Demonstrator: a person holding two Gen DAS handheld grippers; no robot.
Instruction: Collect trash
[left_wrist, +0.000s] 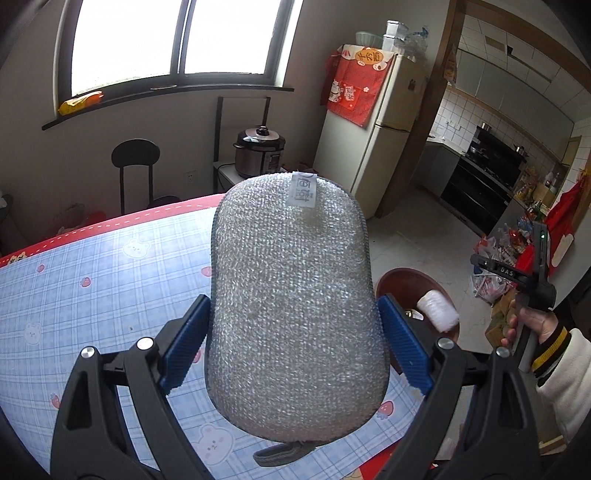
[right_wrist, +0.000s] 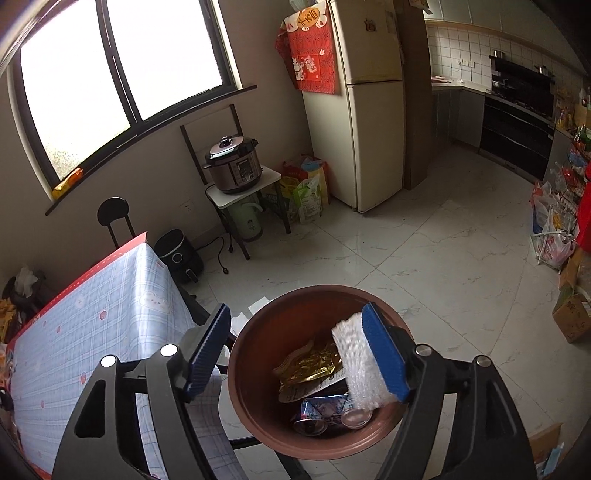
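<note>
The table (left_wrist: 92, 280) with the blue checked cloth lies under the left gripper (left_wrist: 293, 336), which is clenched on a big silver scrubbing pad (left_wrist: 291, 295). Beside the table, the brown trash bin (right_wrist: 258, 398) on the floor holds wrappers. Over the bin, the right gripper (right_wrist: 303, 354) has its jaws spread wide, and a white crumpled wad (right_wrist: 354, 365) lies against the right pad only.

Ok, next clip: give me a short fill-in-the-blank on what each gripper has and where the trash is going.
1. The left gripper is clamped on a silver-grey ____.
2. The right gripper has its jaws apart above a brown ____, with a white plastic scrap lying against one pad.
3. Among the trash inside lies a crumpled wrapper coloured ____.
4. The table wears a blue checked cloth with a ____ border.

Missing words: scouring pad; bin; gold; red
</note>
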